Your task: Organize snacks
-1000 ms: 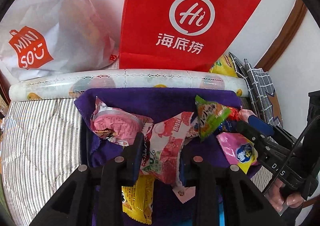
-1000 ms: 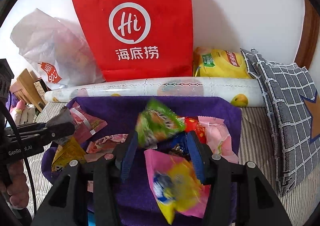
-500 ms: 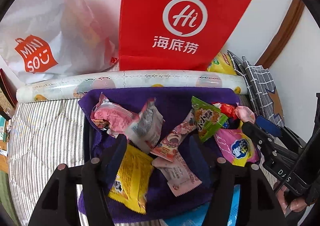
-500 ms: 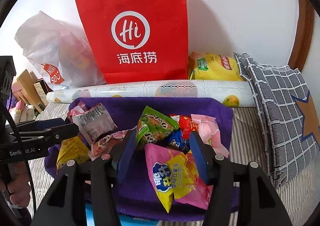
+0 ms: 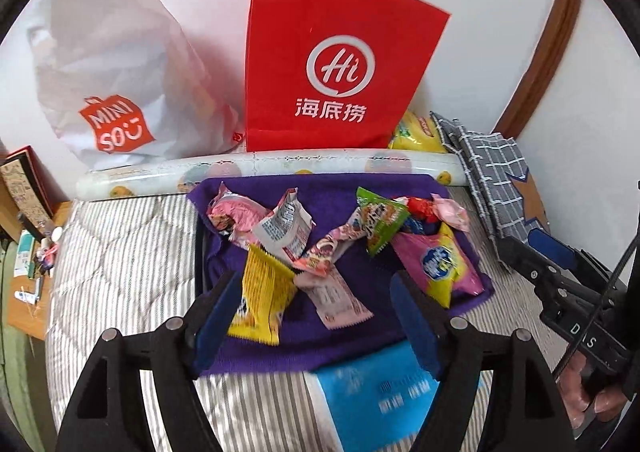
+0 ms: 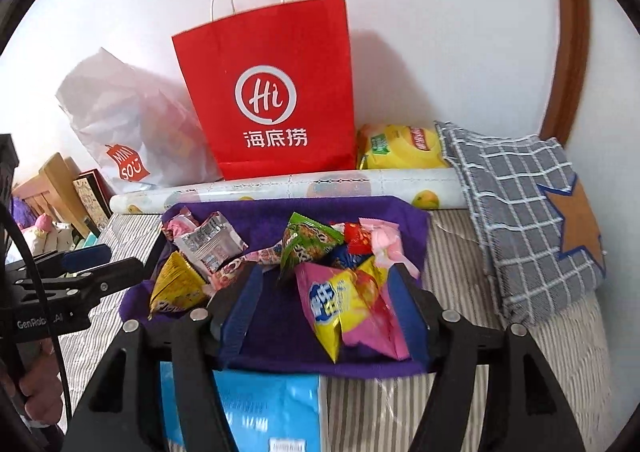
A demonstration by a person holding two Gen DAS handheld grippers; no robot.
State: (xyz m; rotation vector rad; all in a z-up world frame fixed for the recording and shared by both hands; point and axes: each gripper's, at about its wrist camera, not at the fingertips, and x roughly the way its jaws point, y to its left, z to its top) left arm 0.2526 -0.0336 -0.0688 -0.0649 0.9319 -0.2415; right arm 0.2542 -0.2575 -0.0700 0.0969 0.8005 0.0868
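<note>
A deep purple cloth [image 5: 360, 344] carries the snacks: a yellow packet [image 5: 262, 296] at 7 o'clock, a pink-and-yellow bag [image 6: 352, 308] at 4 o'clock, a green pouch [image 5: 380, 223] at 1 o'clock. Behind, at 12 o'clock, a red paper bag [image 6: 272, 99] bears white lettering — beside it a white bag [image 5: 116, 91] with an orange logo. The bedding [image 5: 120, 252] is grey-and-white striped — the cushion [image 6: 520, 219] at 3 o'clock grey checked, with an orange star.

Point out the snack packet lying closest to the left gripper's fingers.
The yellow packet on the purple cloth. Its lower edge lies right beside the left gripper's left finger, while the pink, green and silver packets lie farther back.
</note>
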